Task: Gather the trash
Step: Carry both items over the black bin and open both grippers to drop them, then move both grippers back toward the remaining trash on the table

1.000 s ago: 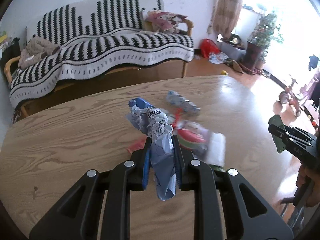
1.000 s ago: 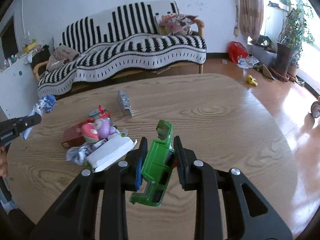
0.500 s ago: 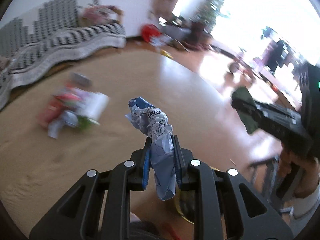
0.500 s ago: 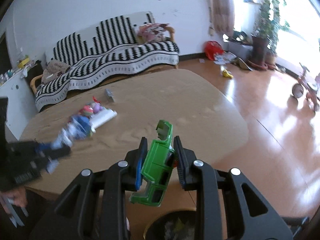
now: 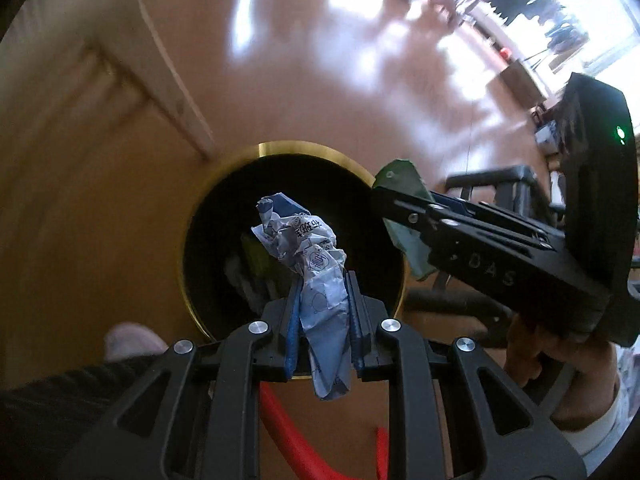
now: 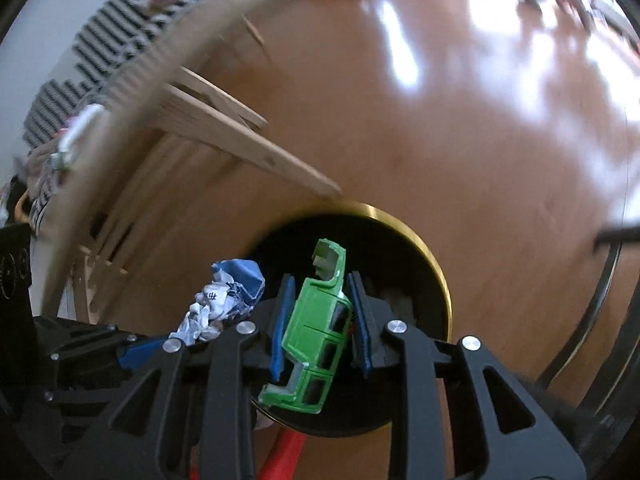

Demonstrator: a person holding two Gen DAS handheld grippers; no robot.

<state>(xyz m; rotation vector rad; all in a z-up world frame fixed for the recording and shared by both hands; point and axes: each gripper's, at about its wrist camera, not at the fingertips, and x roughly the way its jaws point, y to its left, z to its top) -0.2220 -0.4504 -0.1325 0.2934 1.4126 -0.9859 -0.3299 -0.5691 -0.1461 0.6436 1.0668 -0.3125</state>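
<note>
A round black trash bin (image 5: 224, 216) with a brass-coloured rim is seen from above on a glossy wooden floor (image 5: 300, 80). Its mouth fills the middle of both wrist views, and some dark and pale litter is dimly made out inside.

The left gripper (image 5: 323, 312) is clamped on a crumpled blue-and-white paper wrapper (image 5: 316, 276), which is held upright between the pads and stands out over the bin's mouth, inside the rim. The right gripper (image 6: 322, 312) is clamped on a green plastic toy-truck shell (image 6: 316, 328), which is tilted slightly toward one o'clock and is also held over the opening. In the left view the right gripper is seen entering from three o'clock, its green piece crossing the rim at about two o'clock. In the right view the wrapper is seen at nine o'clock, just beside the truck shell and apart from it.

Open floor is left from twelve to three o'clock of the bin. A table edge and pale wooden leg struts (image 6: 224, 132) are seen at ten to eleven o'clock, one strut ending just beside the rim. Dark curved chair legs (image 6: 600, 292) are seen at three o'clock. Something red (image 5: 296, 436) lies at six o'clock, below the grippers.
</note>
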